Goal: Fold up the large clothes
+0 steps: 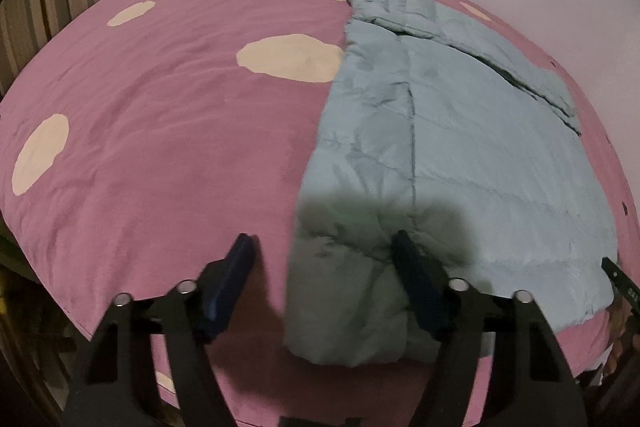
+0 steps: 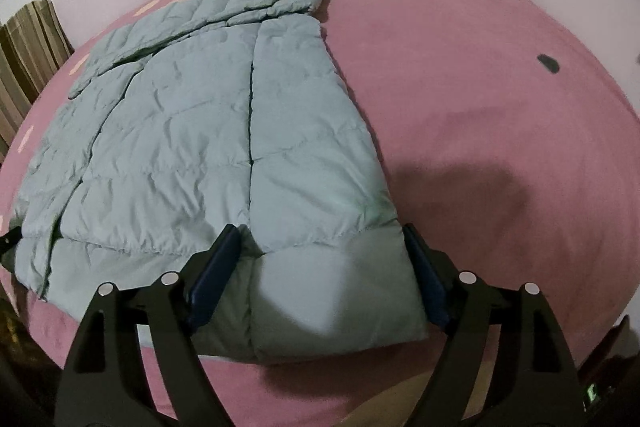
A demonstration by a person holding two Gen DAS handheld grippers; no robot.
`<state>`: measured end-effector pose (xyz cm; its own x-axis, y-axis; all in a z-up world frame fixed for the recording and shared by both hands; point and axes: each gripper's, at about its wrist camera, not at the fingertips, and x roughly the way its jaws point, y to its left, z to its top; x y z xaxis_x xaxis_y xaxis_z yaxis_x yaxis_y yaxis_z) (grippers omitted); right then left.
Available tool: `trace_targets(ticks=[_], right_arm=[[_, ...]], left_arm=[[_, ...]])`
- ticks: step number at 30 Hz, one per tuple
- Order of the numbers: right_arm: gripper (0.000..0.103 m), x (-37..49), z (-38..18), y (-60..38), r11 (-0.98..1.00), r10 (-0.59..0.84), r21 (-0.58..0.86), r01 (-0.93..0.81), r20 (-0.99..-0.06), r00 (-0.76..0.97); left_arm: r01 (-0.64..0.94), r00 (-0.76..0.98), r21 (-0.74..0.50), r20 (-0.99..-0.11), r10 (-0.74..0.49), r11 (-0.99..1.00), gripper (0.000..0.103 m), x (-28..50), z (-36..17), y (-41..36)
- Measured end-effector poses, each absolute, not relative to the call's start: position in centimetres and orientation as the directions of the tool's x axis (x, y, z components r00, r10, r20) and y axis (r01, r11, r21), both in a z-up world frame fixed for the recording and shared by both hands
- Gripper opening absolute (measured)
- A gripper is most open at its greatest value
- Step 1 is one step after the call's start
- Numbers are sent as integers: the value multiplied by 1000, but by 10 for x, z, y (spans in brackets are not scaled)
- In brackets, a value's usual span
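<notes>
Two grippers hung over the near hem of a pale blue-green puffer jacket [image 2: 192, 131], which lay spread flat on a pink bed cover [image 1: 160, 147] with cream spots. In the left wrist view the jacket filled the right half of the frame, with its collar toward the upper centre and one sleeve folded across the upper right. The left gripper [image 1: 324, 251] stood wide, its jaws straddling the jacket's lower left corner: one dark pad over bare cover, the other over the quilted cloth, neither plainly pressing. In the right wrist view the right gripper [image 2: 320, 243] was also wide, its pads set at either side of the lower right hem corner at bottom centre, not pinching it. The jacket looked light, soft and puffy, probably slick-faced and springy, so a shallow pinch might slip. The banded hem corners seemed the firmest places to take hold, gripping through both layers.
</notes>
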<state>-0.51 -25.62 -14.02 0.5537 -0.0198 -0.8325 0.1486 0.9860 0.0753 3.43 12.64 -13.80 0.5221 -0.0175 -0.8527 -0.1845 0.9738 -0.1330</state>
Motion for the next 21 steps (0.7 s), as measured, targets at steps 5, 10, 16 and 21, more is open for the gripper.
trace_targets(ticks=[5,10,16,21], right_arm=[[44,-7,-138,-245,991,-4,73,116,-830,557],[25,-10,-136,-242,991,22,94,99,-826,563],[11,-14,-133,-240,987,61,133,85,-819,571],[10,-15,-131,-238,989,48,120,88,-817,575]], left_arm=[[-150,523,-117,-852,-21,982,49,35,-137,115],[-128,526,-90,-851,-9,988,29,35,-136,108],[-134,536,-60,-844,22,989,8,32,-134,104],[-129,547,-57,-837,23,990,6,30,-133,103]])
